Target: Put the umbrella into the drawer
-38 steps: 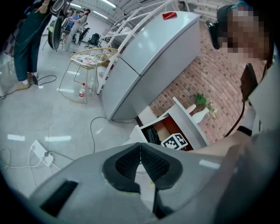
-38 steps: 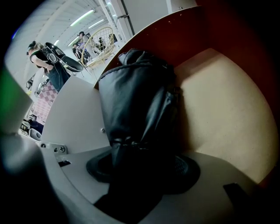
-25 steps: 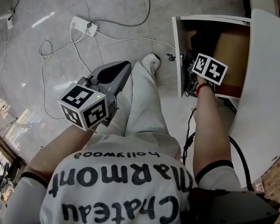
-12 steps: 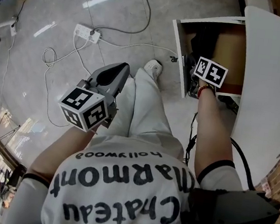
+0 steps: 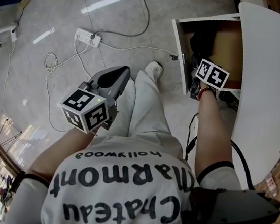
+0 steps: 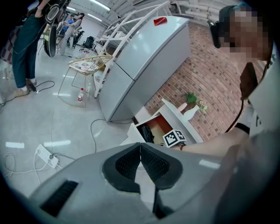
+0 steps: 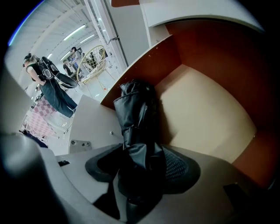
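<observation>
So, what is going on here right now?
A person holds a gripper in each hand. The right gripper is shut on a folded black umbrella, which reaches into the open drawer and is not yet released. The left gripper is shut and empty, held out over the floor.

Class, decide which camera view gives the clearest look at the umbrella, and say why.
The right gripper view: the folded black umbrella fills its centre, clamped in the right tool and reaching into the drawer. The head view shows only a dark shape in the drawer; the left gripper view, a small distant dark patch.
</observation>
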Demonstrator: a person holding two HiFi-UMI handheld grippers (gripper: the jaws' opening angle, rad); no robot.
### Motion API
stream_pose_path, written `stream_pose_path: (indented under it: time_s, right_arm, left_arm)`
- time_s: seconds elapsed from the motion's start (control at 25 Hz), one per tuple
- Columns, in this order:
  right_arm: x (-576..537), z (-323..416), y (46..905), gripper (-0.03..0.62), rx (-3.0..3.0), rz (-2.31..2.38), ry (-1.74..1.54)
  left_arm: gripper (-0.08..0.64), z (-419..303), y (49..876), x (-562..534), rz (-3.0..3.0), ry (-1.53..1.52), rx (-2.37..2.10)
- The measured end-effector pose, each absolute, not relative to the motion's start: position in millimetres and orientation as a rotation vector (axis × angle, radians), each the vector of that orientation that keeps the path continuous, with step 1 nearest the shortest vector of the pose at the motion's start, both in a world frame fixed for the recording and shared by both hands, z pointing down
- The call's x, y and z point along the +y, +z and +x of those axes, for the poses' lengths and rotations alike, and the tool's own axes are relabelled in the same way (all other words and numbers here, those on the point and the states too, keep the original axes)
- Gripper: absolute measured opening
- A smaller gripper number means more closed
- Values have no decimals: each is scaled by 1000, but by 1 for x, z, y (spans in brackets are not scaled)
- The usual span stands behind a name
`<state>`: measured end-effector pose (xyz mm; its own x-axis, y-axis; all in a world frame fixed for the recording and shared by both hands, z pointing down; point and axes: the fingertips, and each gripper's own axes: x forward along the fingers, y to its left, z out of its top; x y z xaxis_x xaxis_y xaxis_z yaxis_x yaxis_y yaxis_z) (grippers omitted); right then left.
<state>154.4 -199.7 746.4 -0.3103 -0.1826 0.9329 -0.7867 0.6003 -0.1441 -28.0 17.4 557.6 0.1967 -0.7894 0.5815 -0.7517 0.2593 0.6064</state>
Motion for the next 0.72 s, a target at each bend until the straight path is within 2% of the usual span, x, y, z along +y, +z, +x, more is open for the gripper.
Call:
stream_pose_path:
  time_s: [0.52,0.6,0.72]
  right_arm:
    - [-194,156,691,255,-1893,853,746]
    - [-196,151,678,241,-1918,863,742]
    - [-197,145,657,185,-1960,899,749]
  left_arm:
    - [17,-38,528,20,1569,-69,-1564]
    - [17,-40,522,19,1593,-65,-1570]
    - [17,-41,514,22,1615,-63,-1573]
